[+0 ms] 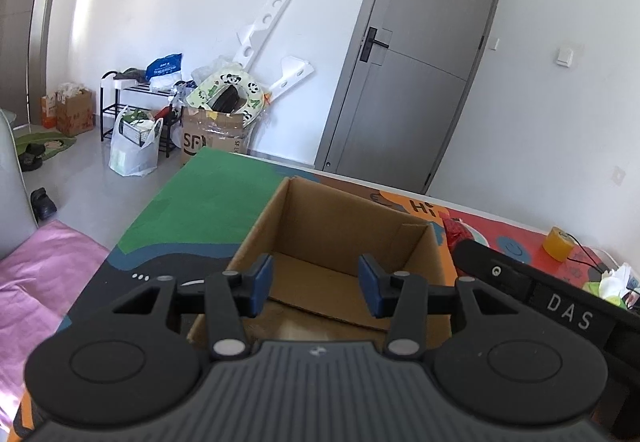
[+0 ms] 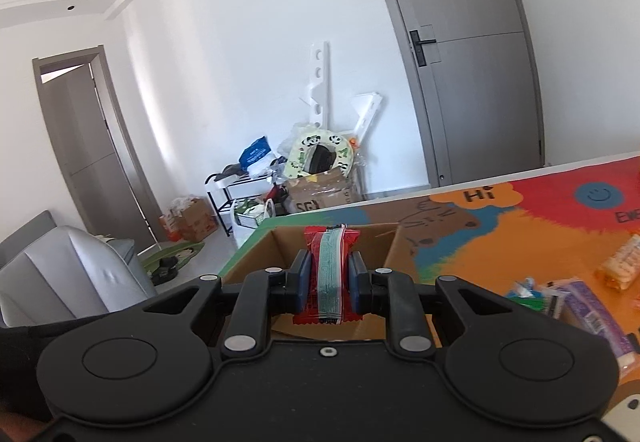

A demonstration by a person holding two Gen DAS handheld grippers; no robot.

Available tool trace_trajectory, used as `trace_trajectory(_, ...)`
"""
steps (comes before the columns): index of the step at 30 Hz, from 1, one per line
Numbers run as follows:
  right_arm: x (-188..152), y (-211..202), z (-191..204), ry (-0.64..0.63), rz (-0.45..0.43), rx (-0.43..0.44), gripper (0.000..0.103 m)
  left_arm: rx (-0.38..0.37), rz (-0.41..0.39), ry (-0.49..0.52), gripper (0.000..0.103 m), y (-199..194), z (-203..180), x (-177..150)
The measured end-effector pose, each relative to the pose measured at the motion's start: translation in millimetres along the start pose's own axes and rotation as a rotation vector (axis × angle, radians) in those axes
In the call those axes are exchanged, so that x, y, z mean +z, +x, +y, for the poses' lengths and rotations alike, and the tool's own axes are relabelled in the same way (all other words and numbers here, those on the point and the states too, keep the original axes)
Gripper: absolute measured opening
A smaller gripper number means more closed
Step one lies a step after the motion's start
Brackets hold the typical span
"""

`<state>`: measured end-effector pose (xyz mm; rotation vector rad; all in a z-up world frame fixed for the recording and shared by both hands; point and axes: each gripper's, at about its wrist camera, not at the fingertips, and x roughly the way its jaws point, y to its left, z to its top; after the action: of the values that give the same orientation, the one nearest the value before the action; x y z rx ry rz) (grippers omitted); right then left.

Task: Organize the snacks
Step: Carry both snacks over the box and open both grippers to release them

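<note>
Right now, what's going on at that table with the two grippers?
A person is sorting snacks into an open cardboard box on the colourful table mat. The right gripper is shut on a red snack packet, held upright in front of the box opening. The left gripper is open and holds nothing, facing the box. What shows of the box's inside holds no snacks. More snack packets lie on the mat to the right.

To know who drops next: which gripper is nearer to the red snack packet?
Right. The right gripper clamps the red snack packet; the left gripper is empty over the cardboard box.
</note>
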<state>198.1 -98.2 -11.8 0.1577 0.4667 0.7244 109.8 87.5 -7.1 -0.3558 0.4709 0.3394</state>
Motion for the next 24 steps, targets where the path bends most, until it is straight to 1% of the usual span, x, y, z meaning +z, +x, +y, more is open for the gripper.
trace_trajectory(4, -2, 3, 4, 0.004, 0.015, 0.015, 0.021, -0.001, 0.003, -0.015, 0.047, -2, 6, 2)
trace_trajectory(7, -1, 3, 6, 0.016, 0.023, 0.029, 0.021, 0.026, 0.008, -0.028, 0.051, -4, 9, 4)
trace_trajectory(10, 1, 3, 8, 0.027, 0.024, 0.052, 0.021, 0.036, -0.016, -0.045, 0.055, -10, 13, 5)
trace_trajectory(11, 0, 3, 8, 0.027, 0.026, 0.059, 0.025, 0.039, -0.022, -0.047, 0.058, -12, 14, 6)
trace_trajectory(12, 1, 2, 8, 0.031, 0.028, 0.057, 0.032, 0.042, -0.029, -0.047, 0.059, -13, 13, 6)
trace_trajectory(13, 1, 1, 8, 0.034, 0.026, 0.052, 0.036, 0.047, -0.035, -0.046, 0.062, -15, 13, 7)
trace_trajectory(15, 2, -4, 6, 0.035, 0.014, 0.049, 0.05, 0.054, -0.041, -0.05, 0.067, -17, 12, 7)
trace_trajectory(16, 3, -6, 6, 0.034, 0.01, 0.045, 0.053, 0.055, -0.042, -0.054, 0.073, -19, 12, 8)
trace_trajectory(17, 3, -9, 5, 0.034, 0.004, 0.04, 0.059, 0.056, -0.045, -0.059, 0.078, -20, 12, 8)
trace_trajectory(18, 4, -14, 3, 0.036, -0.002, 0.032, 0.064, 0.056, -0.051, -0.062, 0.08, -21, 11, 9)
trace_trajectory(19, 4, -16, 1, 0.038, -0.007, 0.025, 0.067, 0.054, -0.059, -0.063, 0.084, -23, 10, 9)
trace_trajectory(21, 4, -23, -5, 0.045, -0.015, 0.004, 0.076, 0.045, -0.075, -0.054, 0.089, -27, 5, 10)
trace_trajectory(24, 3, -32, -19, 0.082, -0.017, -0.022, 0.081, 0.03, -0.078, -0.04, 0.094, -28, -4, 9)
